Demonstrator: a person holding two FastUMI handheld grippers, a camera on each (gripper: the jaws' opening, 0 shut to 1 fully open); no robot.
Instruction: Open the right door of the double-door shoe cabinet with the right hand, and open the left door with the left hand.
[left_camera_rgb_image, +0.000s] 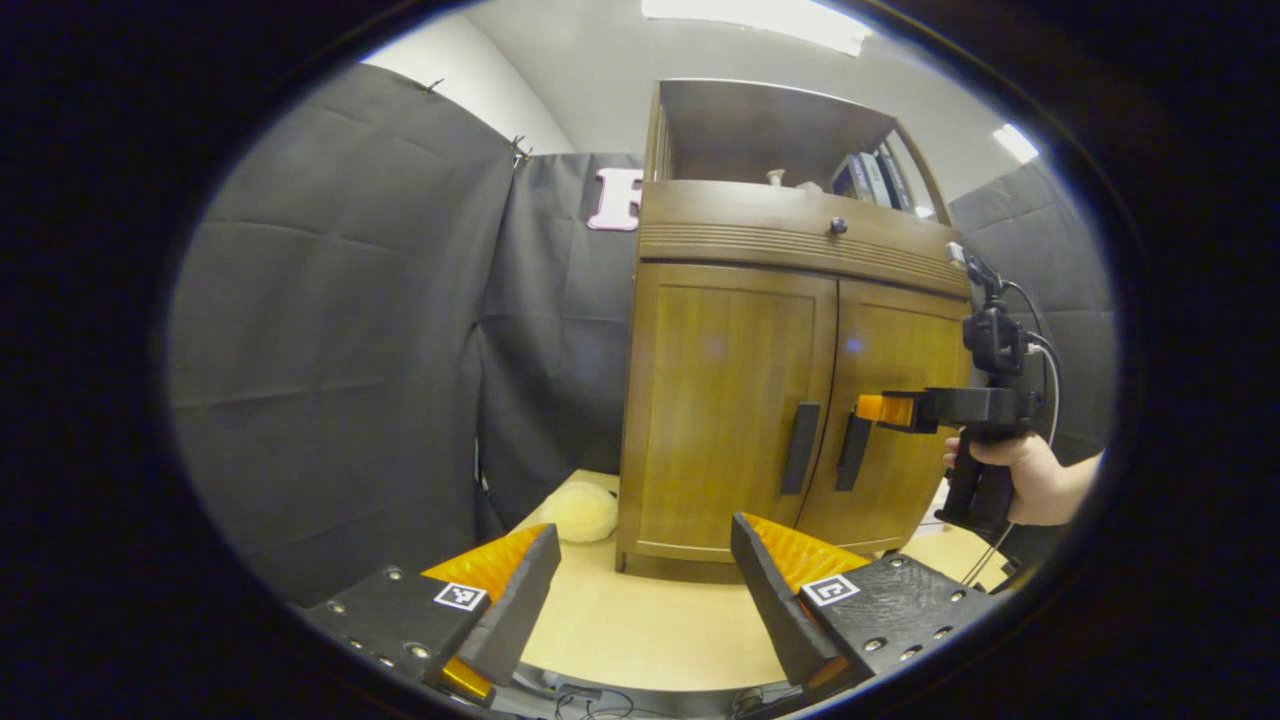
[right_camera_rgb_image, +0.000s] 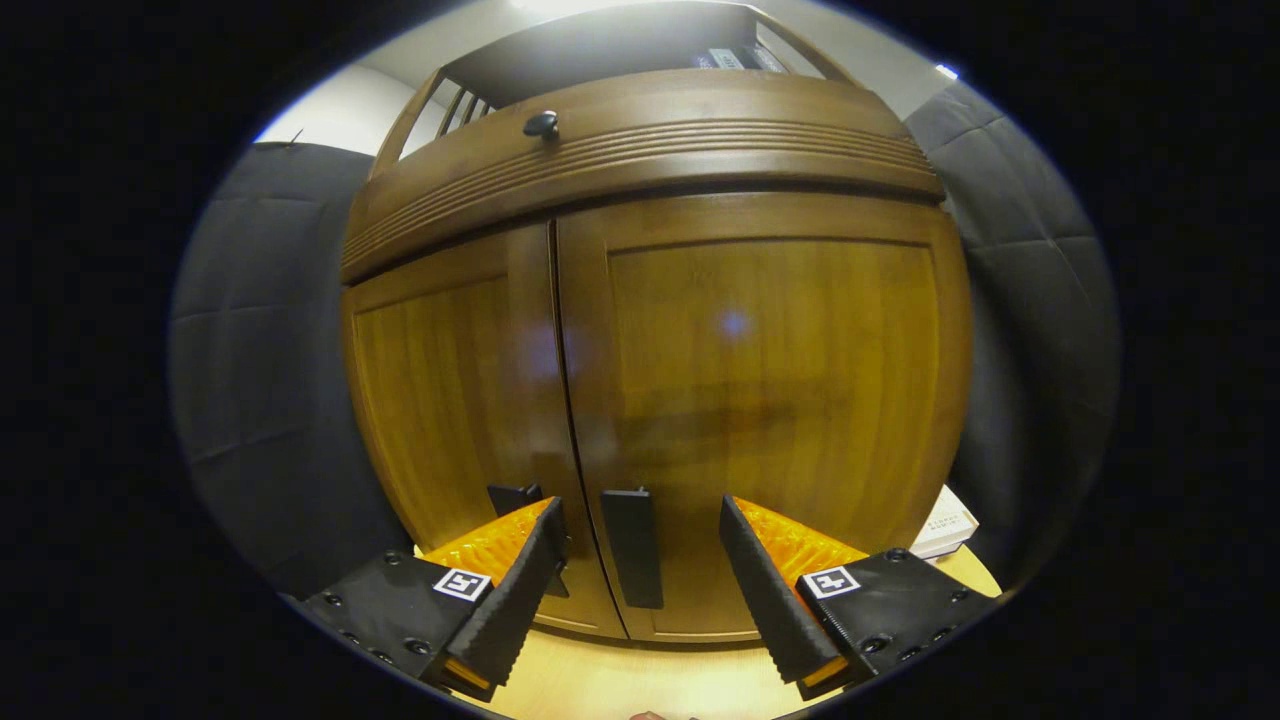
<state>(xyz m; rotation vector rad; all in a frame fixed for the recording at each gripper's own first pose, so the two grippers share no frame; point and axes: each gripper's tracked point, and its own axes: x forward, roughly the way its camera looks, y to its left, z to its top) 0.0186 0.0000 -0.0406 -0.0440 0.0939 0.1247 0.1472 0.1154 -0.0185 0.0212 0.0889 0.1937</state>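
Note:
A brown wooden shoe cabinet (left_camera_rgb_image: 770, 400) stands on a pale table, both doors closed. In the left gripper view its left door (left_camera_rgb_image: 725, 400) and right door (left_camera_rgb_image: 895, 420) each carry a dark vertical handle, the left door handle (left_camera_rgb_image: 800, 448) and the right door handle (left_camera_rgb_image: 852, 452). My left gripper (left_camera_rgb_image: 640, 570) is open, well short of the cabinet. A hand (left_camera_rgb_image: 1030, 470) holds my right gripper (left_camera_rgb_image: 872, 408) just beside the right handle. In the right gripper view my right gripper (right_camera_rgb_image: 640, 560) is open, its fingers either side of the right door handle (right_camera_rgb_image: 633, 548), apart from it. The left door handle (right_camera_rgb_image: 515, 497) is partly hidden.
A drawer with a dark knob (left_camera_rgb_image: 838, 226) tops the doors, and an open shelf holds books (left_camera_rgb_image: 870, 180). A cream soft object (left_camera_rgb_image: 580, 512) lies on the table left of the cabinet. A white booklet (right_camera_rgb_image: 945, 530) lies at the cabinet's right. Black cloth walls surround the booth.

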